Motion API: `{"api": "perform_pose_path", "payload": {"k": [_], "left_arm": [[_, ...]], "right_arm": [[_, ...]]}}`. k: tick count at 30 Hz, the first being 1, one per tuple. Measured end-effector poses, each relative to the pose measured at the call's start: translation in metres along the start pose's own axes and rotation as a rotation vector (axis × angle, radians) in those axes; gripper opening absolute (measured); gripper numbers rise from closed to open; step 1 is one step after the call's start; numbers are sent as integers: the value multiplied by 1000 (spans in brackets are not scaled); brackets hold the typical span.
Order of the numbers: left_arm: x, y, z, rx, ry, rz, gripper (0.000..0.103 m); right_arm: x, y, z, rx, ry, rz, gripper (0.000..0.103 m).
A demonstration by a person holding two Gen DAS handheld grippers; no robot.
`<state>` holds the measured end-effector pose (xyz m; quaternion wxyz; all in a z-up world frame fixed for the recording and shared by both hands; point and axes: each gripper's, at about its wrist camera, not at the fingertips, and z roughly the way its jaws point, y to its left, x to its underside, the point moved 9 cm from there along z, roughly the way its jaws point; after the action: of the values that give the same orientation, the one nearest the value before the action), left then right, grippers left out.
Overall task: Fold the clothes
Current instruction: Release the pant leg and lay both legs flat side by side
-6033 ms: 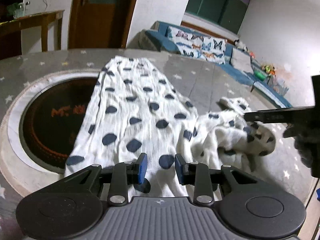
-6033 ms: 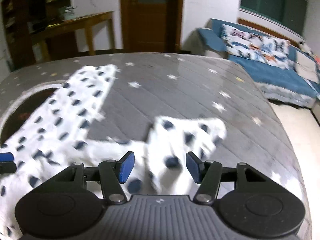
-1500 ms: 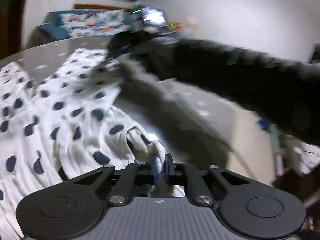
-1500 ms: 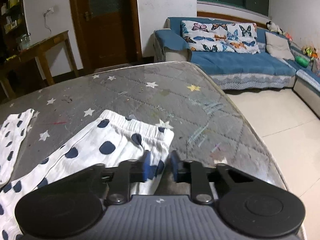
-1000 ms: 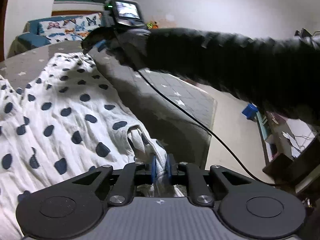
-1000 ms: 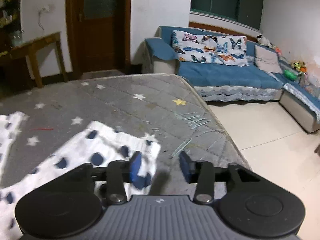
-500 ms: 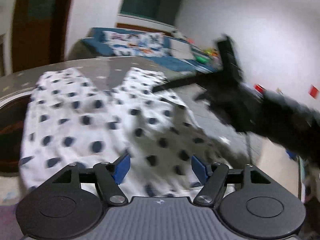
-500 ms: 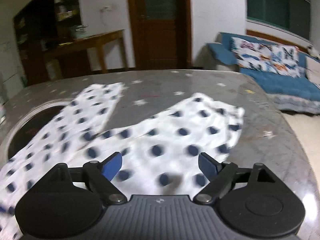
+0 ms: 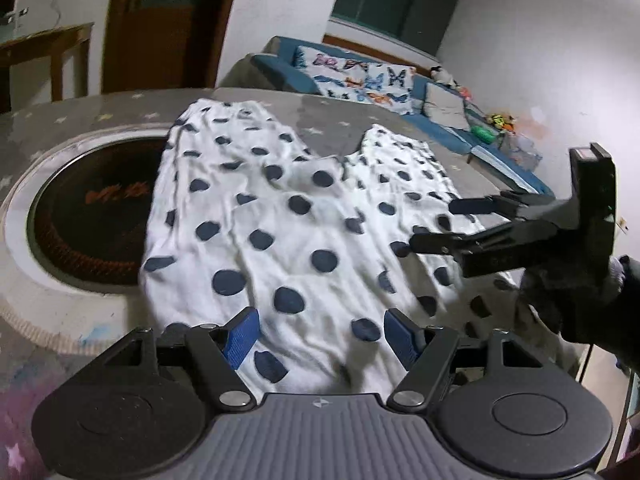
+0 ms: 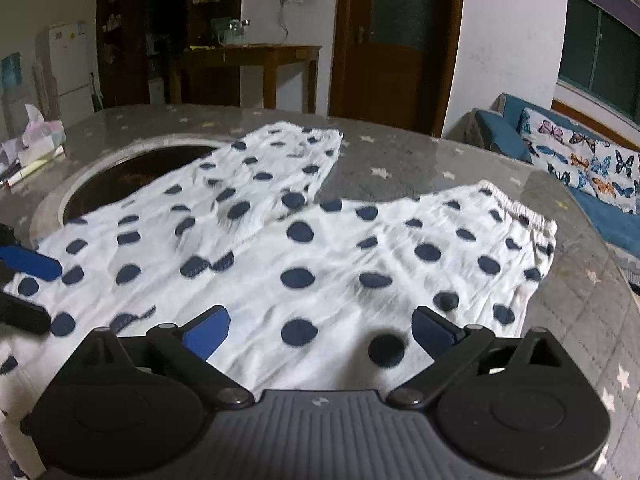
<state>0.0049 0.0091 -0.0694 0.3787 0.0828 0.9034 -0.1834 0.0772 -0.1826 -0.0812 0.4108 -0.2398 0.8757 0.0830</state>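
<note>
Polka-dot trousers (image 9: 280,216) spread flat on the star-patterned tabletop (image 10: 580,320).
Left gripper (image 9: 320,336) at 6 o'clock: jaws apart, empty; right gripper (image 10: 320,330) at 3 o'clock: jaws opening, gripping nothing.

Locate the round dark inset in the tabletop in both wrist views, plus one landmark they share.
Left wrist: the round dark inset sits at left of frame, middle height, its right edge covered by the polka-dot trousers.
Right wrist: the inset lies upper left of centre, beyond the trousers' left leg, which overlaps its near rim.
Shared landmark: the butterfly-print cushion on the blue sofa.
</note>
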Motion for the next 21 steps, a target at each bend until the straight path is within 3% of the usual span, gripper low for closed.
{"api": "perform_pose_path", "payload": {"k": [21], "left_arm": [[2, 18, -18, -87, -17, -36, 70]], "right_arm": [[20, -5, -3, -13, -5, 59, 103]]}}
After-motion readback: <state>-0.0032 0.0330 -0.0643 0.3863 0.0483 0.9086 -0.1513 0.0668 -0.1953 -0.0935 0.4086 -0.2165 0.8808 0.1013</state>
